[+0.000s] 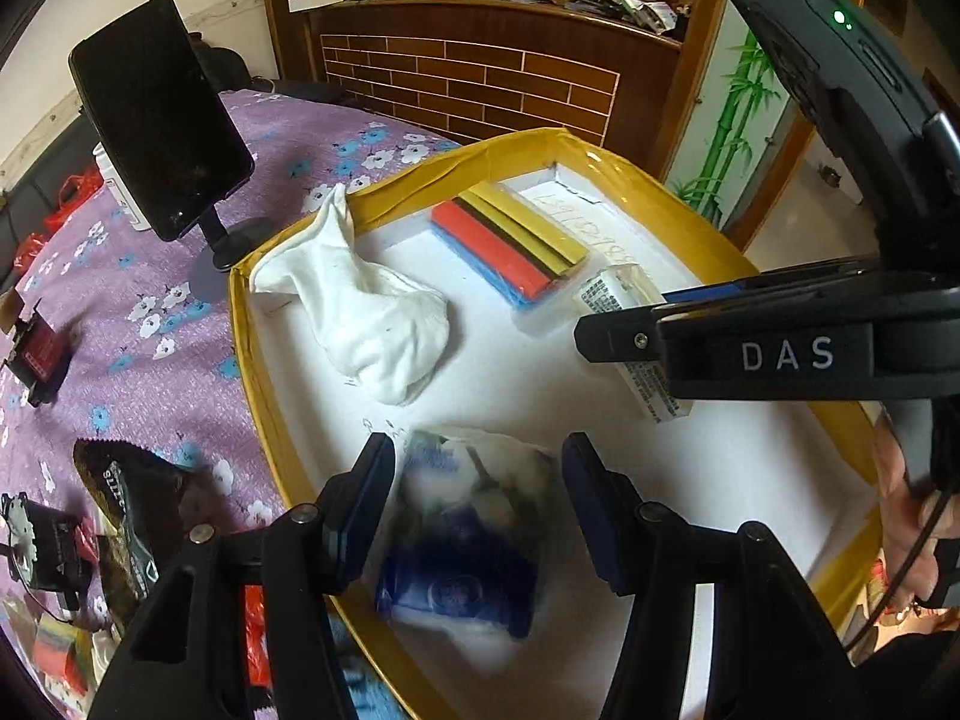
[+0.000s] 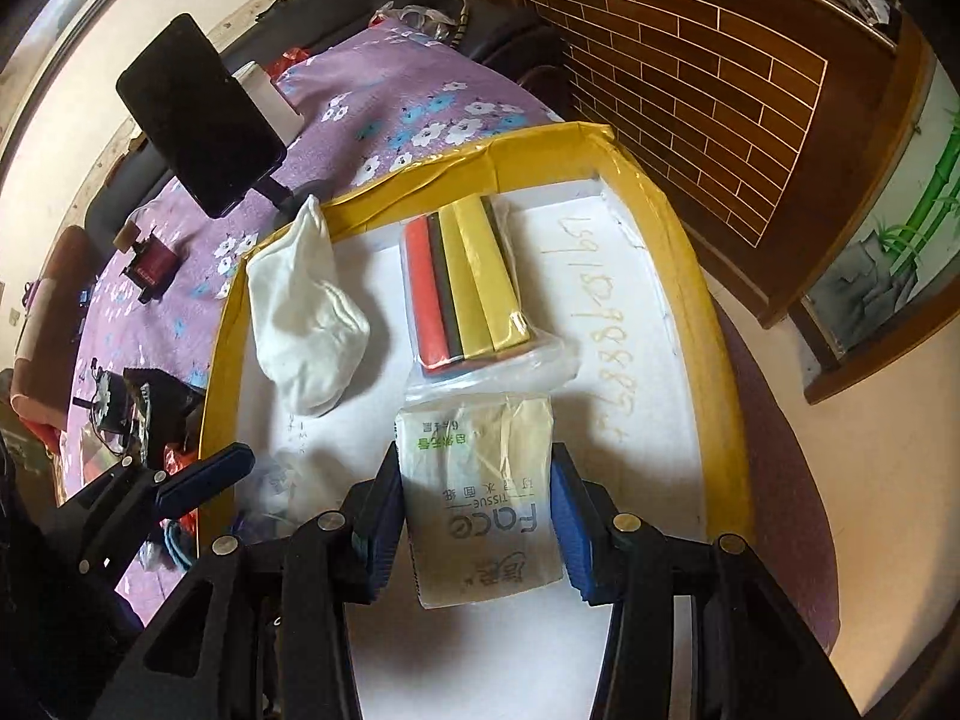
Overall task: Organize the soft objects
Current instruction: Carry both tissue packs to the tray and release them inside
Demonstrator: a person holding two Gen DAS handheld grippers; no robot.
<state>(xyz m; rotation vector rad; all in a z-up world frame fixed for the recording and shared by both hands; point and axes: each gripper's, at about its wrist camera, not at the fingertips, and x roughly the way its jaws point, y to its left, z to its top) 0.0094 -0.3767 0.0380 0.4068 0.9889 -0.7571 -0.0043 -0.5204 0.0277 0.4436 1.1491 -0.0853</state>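
Observation:
A white foam box with a yellow taped rim (image 1: 420, 174) (image 2: 540, 144) holds a white sock (image 1: 372, 324) (image 2: 306, 324) and a clear bag of coloured sponge strips (image 1: 516, 246) (image 2: 468, 288). My left gripper (image 1: 474, 480) (image 2: 258, 480) hangs over the box's near left part, shut on a blurred blue-and-white soft packet (image 1: 468, 540) (image 2: 279, 480). My right gripper (image 2: 477, 510) (image 1: 624, 324) is over the box's right side. It is shut on a pale tissue pack (image 2: 480, 480) (image 1: 648, 384), its pads pressing both long sides.
The box rests on a purple flowered cloth (image 1: 150, 300). A dark phone on a stand (image 1: 156, 120) (image 2: 198, 114) rises just beyond the box's far left corner. A dark snack bag (image 1: 132, 504) and small red items lie left of the box. A wooden counter (image 1: 480, 78) stands behind.

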